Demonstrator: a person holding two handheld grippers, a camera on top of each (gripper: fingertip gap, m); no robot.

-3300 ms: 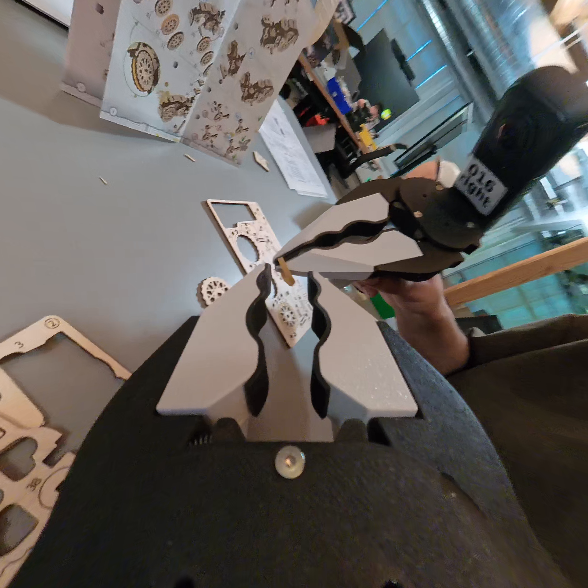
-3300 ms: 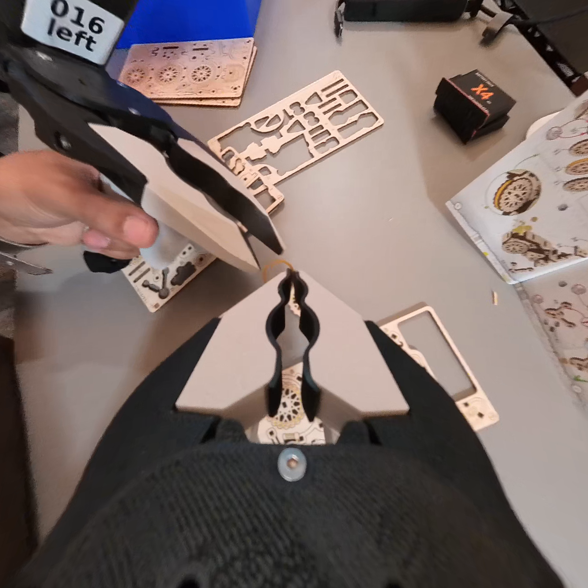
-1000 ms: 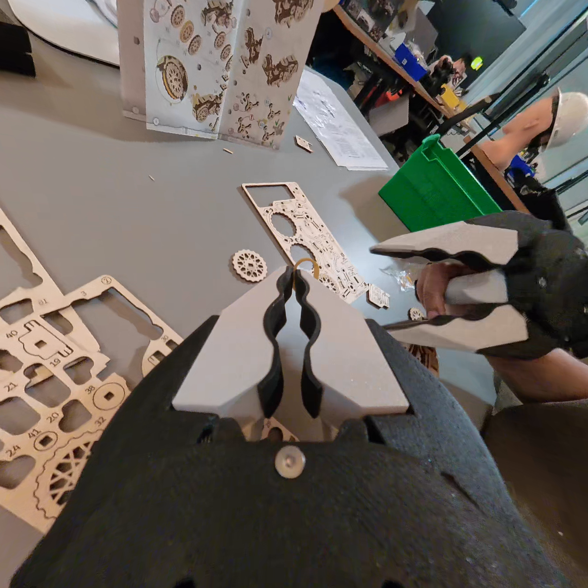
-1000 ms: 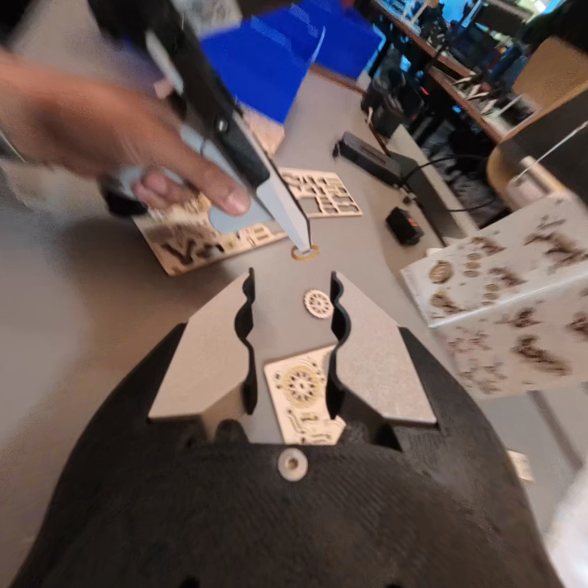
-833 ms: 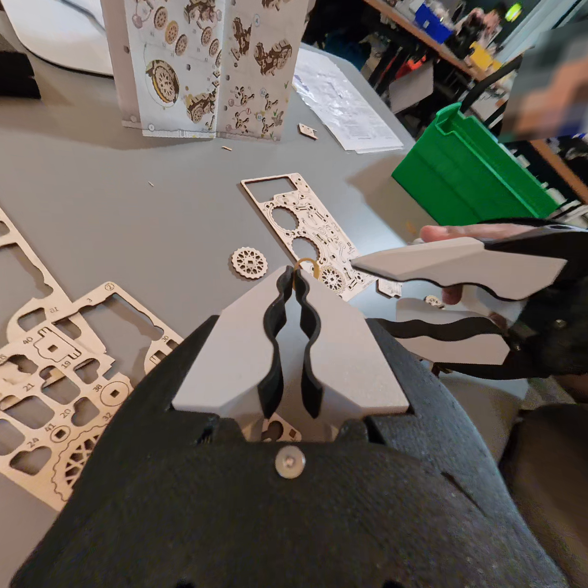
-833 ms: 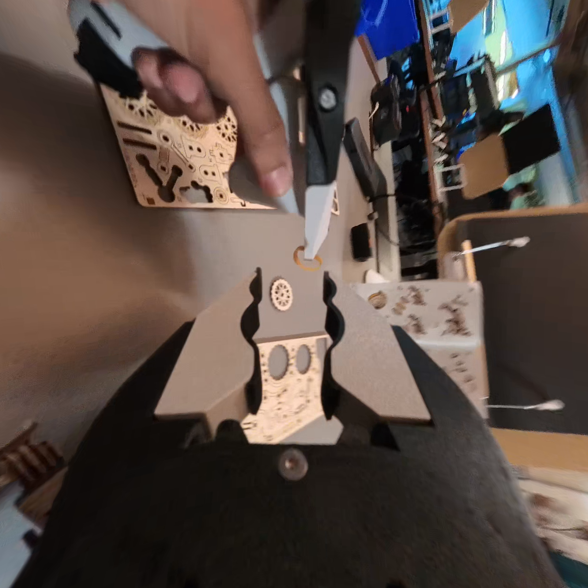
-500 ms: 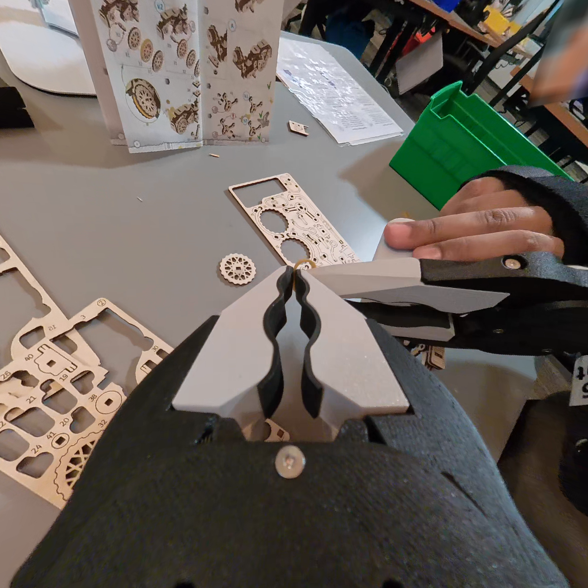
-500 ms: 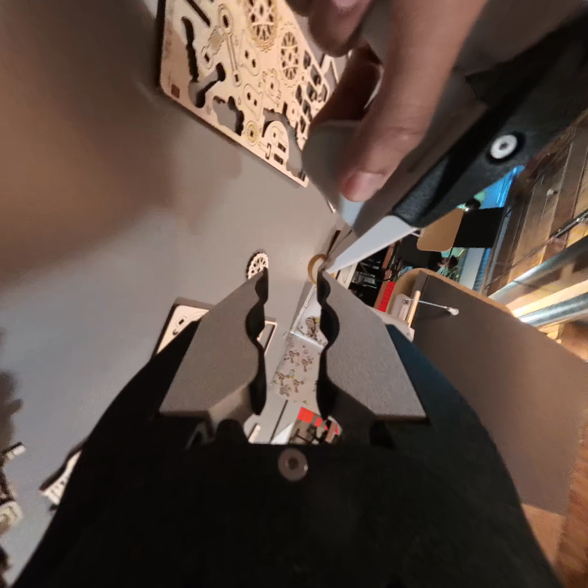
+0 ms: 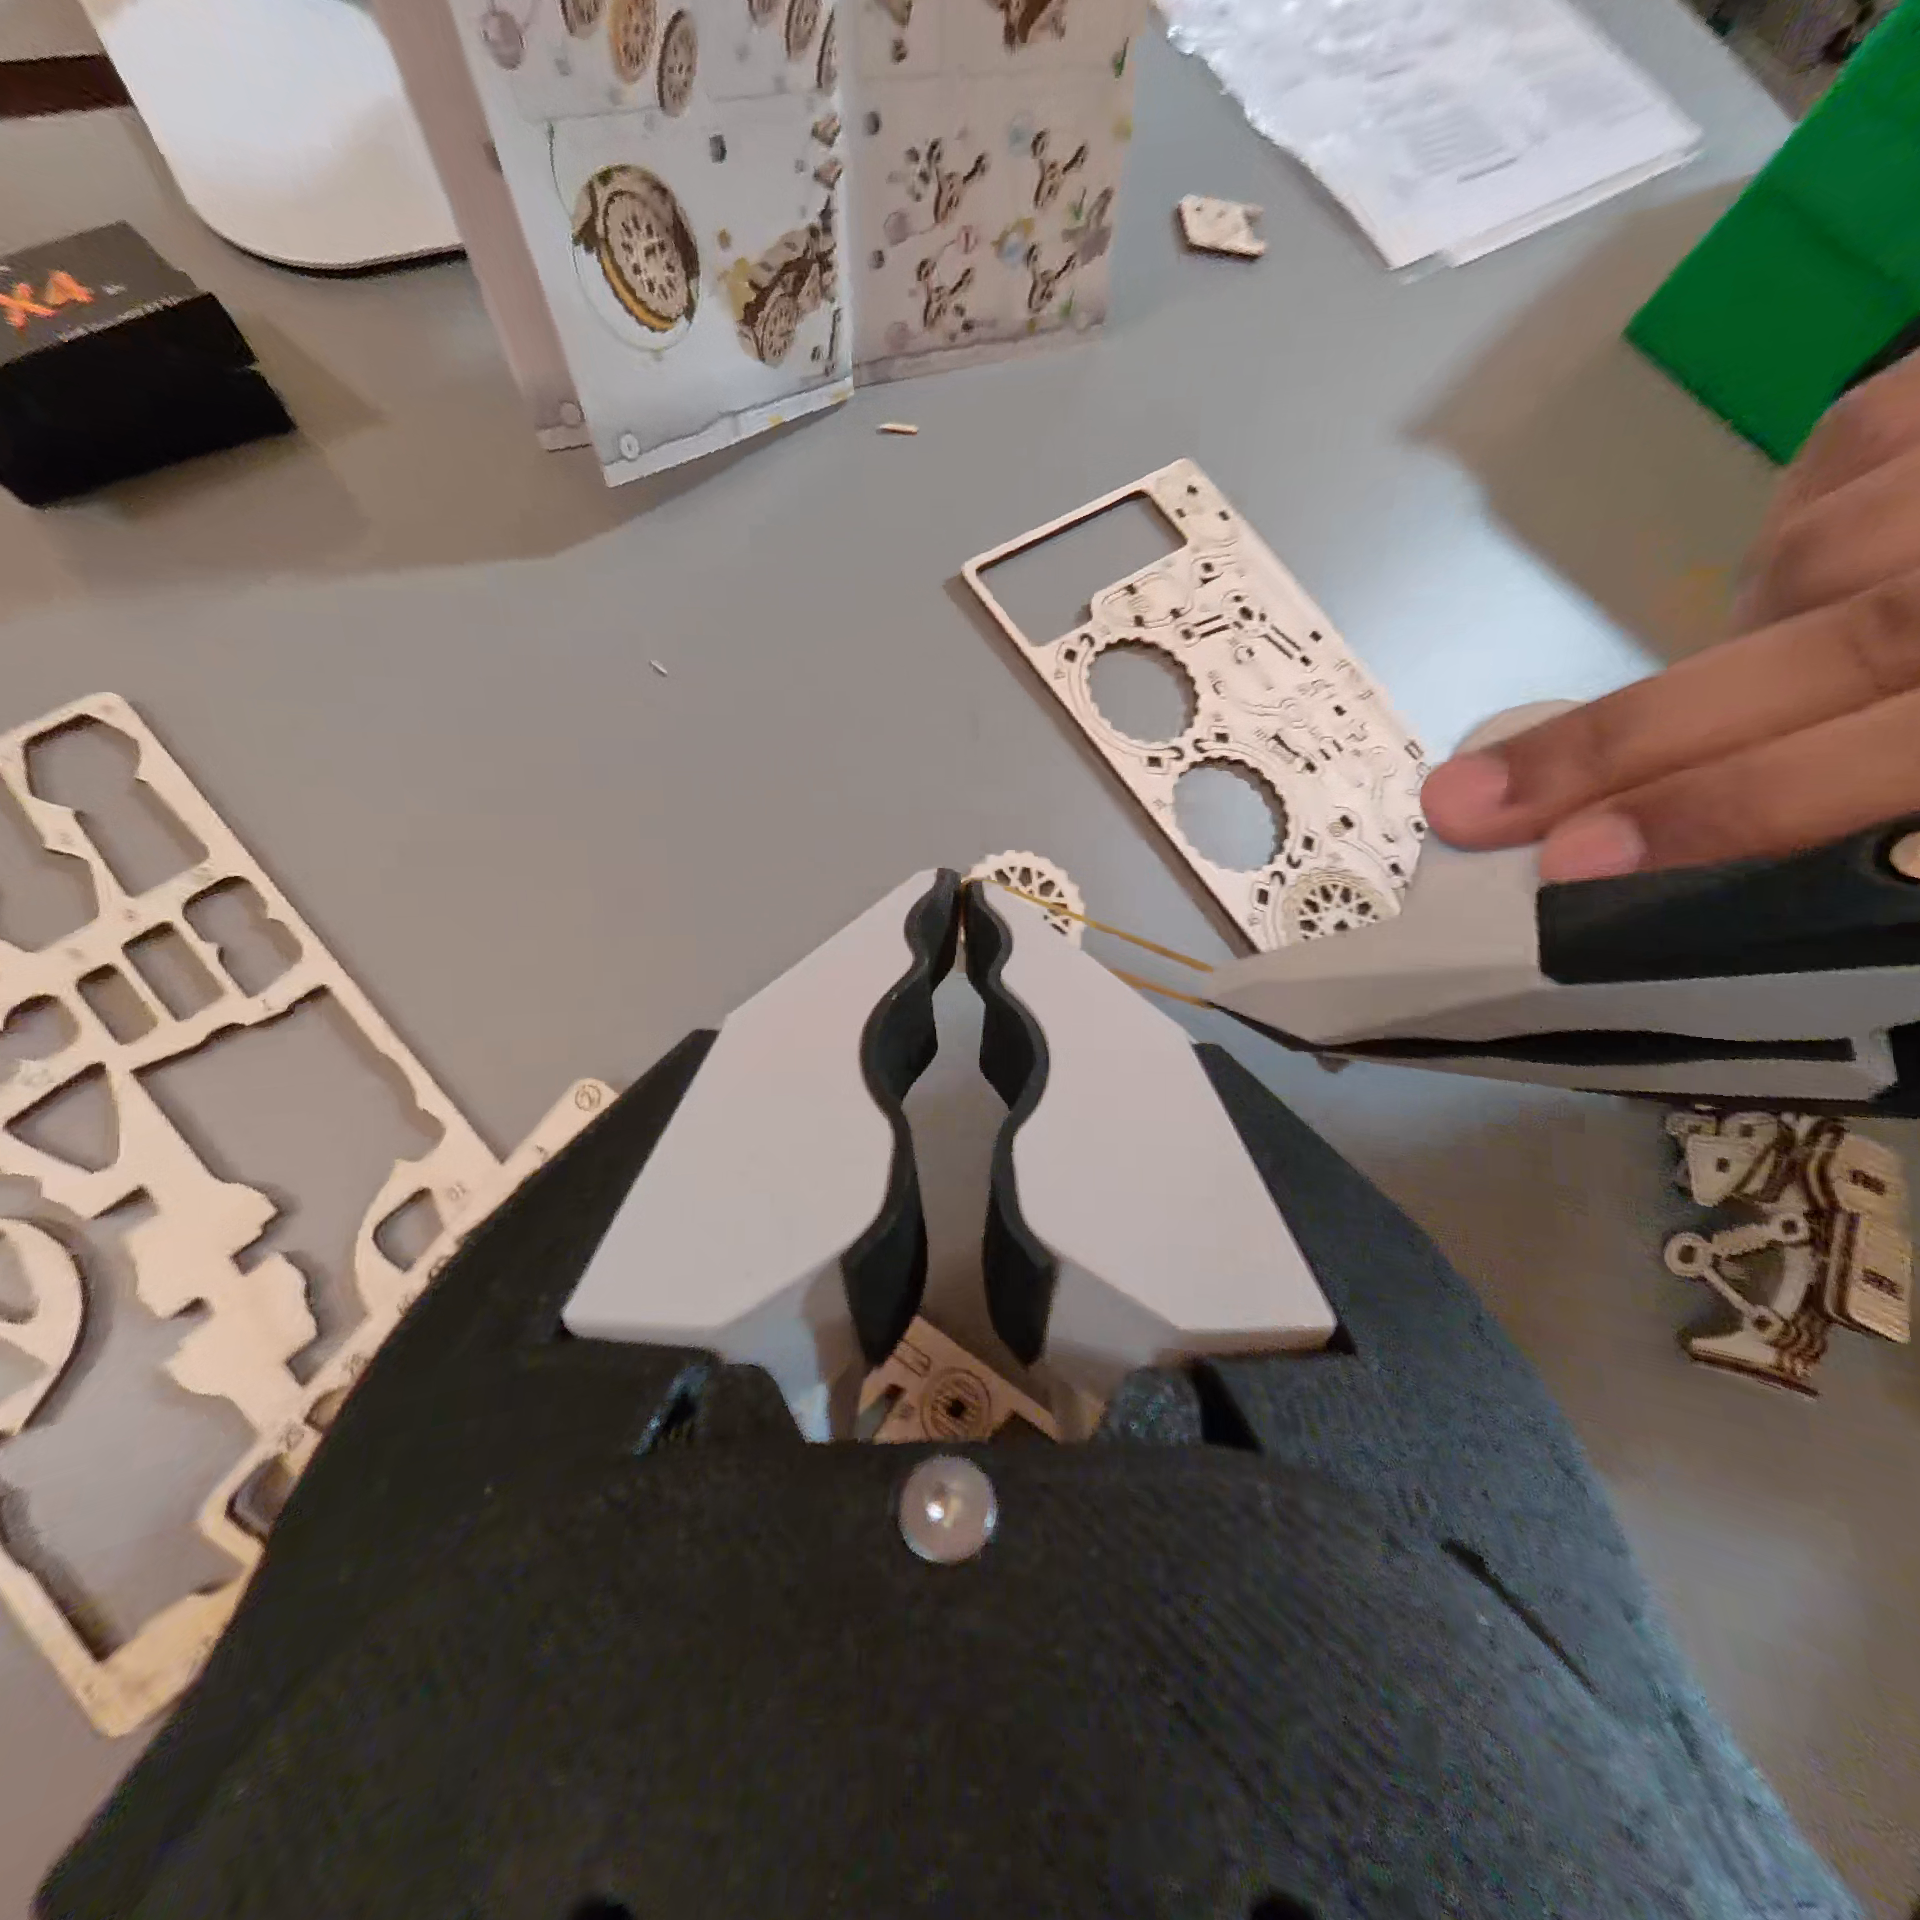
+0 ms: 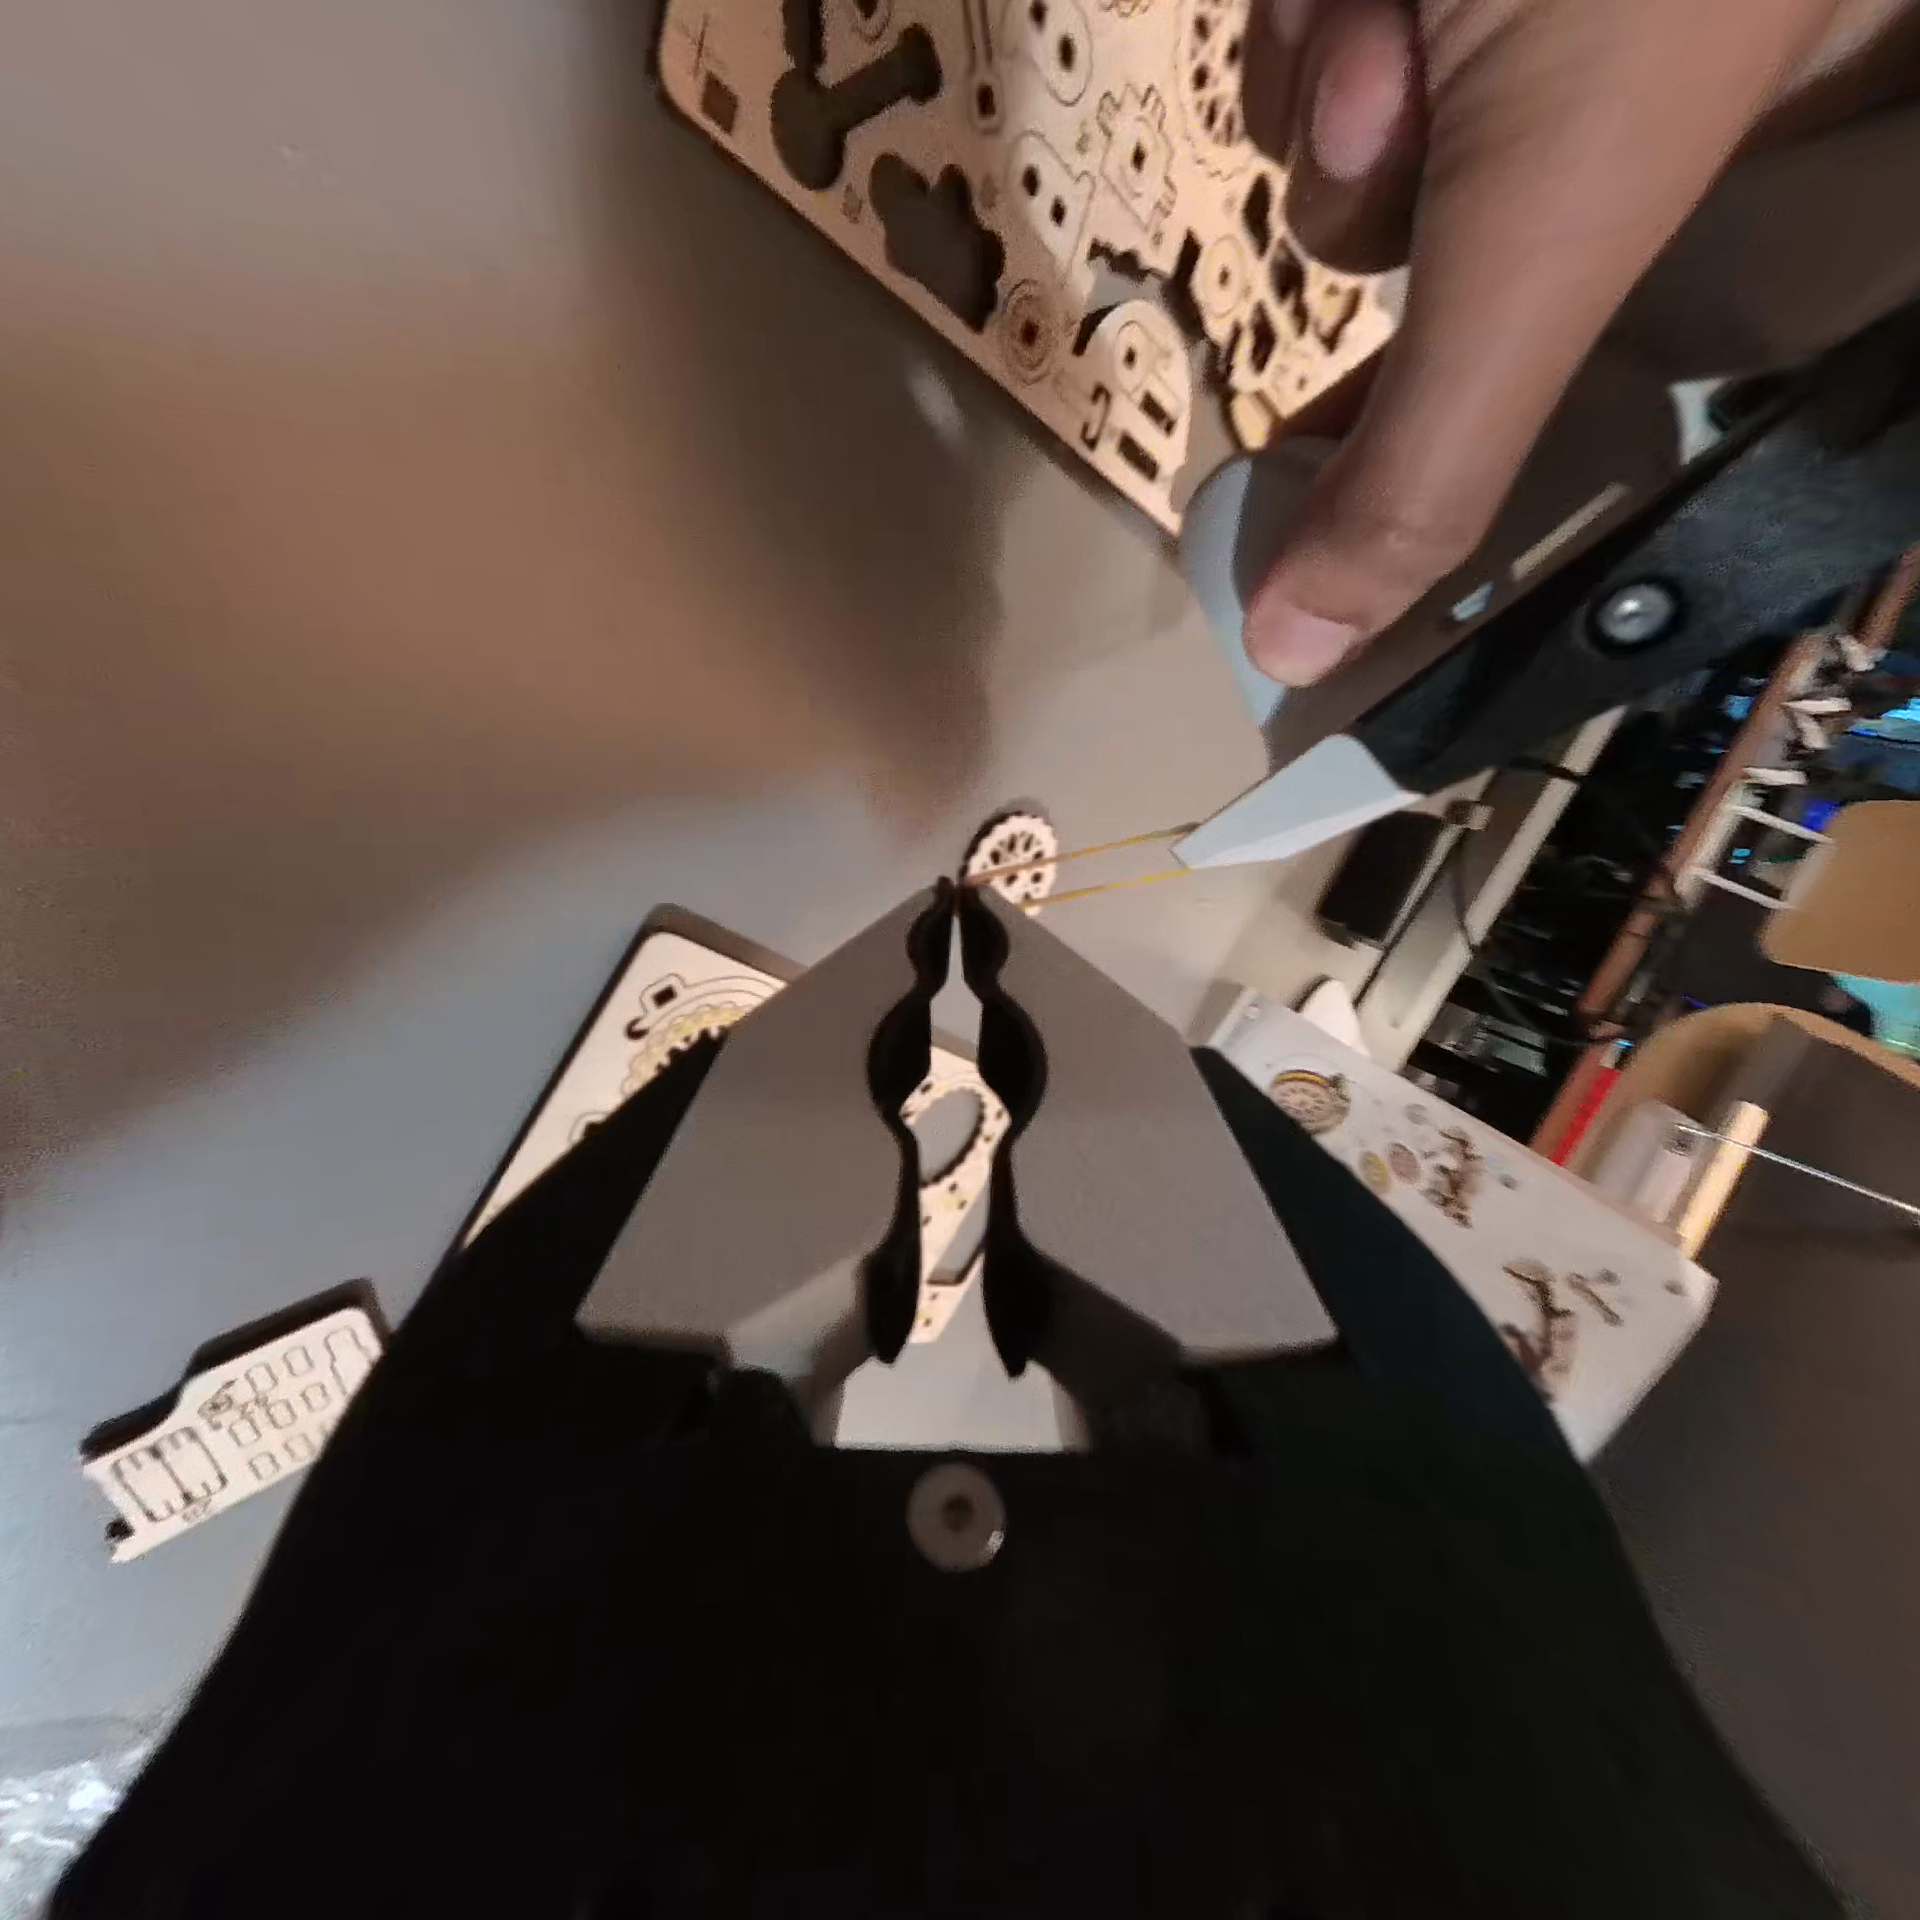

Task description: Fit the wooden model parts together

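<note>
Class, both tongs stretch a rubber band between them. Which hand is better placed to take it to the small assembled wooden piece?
Probably right: the right tongs, shut on the rubber band, are nearer the assembled wooden piece; the left tongs hold its other end by the loose gear.

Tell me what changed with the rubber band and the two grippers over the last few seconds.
The right gripper, open a second ago, swung in and shut on the free side of the rubber band, pulling the small loop out into two taut strands. The left gripper stayed shut on the band's other end. The loose wooden gear and the wooden sheets on the table did not move.
</note>
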